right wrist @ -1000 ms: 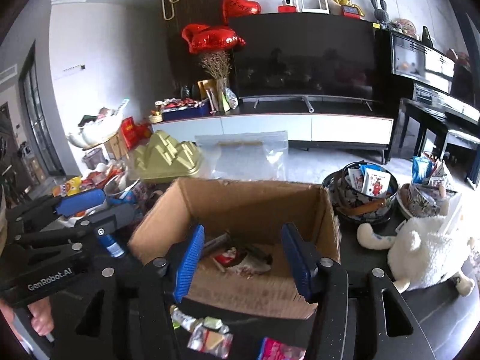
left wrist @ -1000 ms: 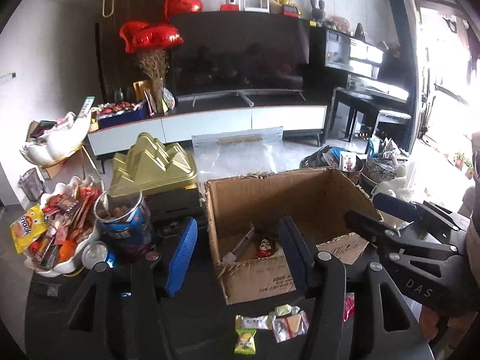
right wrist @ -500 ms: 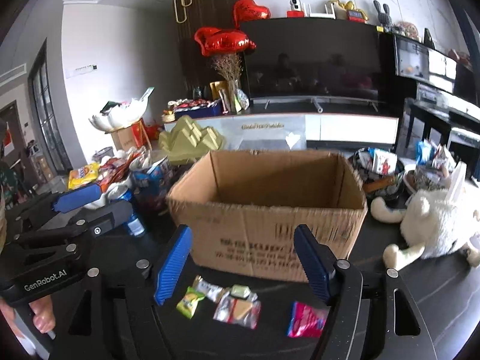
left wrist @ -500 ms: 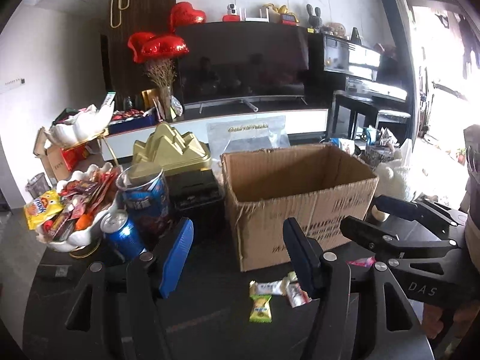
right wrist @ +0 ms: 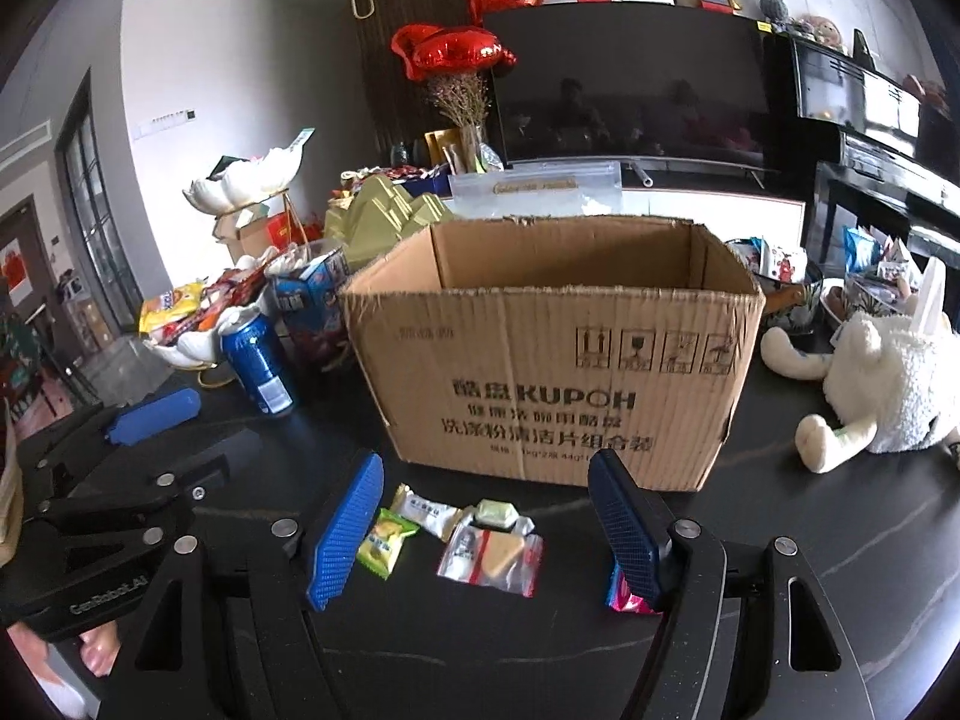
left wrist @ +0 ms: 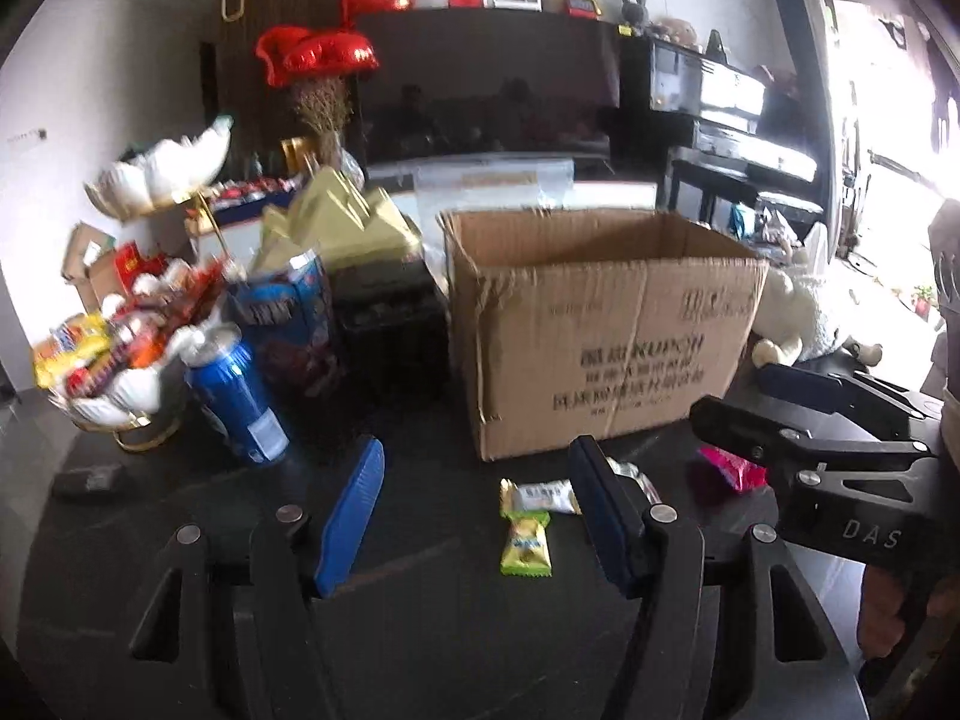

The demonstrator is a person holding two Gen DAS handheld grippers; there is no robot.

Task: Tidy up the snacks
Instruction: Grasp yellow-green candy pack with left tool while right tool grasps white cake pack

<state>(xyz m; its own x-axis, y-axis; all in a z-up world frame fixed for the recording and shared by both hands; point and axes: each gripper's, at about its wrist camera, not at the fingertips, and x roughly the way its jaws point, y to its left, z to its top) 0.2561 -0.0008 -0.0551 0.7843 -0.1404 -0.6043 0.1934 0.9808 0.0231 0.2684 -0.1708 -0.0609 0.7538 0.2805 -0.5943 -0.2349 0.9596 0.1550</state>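
An open-topped cardboard box (left wrist: 600, 330) (right wrist: 552, 372) stands on the black table (right wrist: 810, 540). Loose snacks lie in front of it: a yellow-green packet (right wrist: 387, 540) (left wrist: 526, 543), a white packet (right wrist: 429, 510) (left wrist: 543, 495), a small green candy (right wrist: 497, 514), a clear packet with a red and yellow piece (right wrist: 492, 555), and a pink packet (left wrist: 735, 468) (right wrist: 624, 597) half behind my right finger. My left gripper (left wrist: 477, 468) is open and empty, low over the table left of the snacks. My right gripper (right wrist: 487, 471) is open above the snack cluster, touching none.
A blue can (left wrist: 237, 402) (right wrist: 258, 369), a blue snack tub (left wrist: 282, 312) and a white bowl heaped with snacks (left wrist: 120, 354) crowd the box's left side. A gold box (left wrist: 342, 222) sits behind them. A white plush toy (right wrist: 888, 390) lies to the right, bowls (right wrist: 780, 282) behind it.
Both grippers have come down and back from above the box's opening to table height in front of it. Both pairs of jaws stand wider, and the loose snacks now lie near the fingers.
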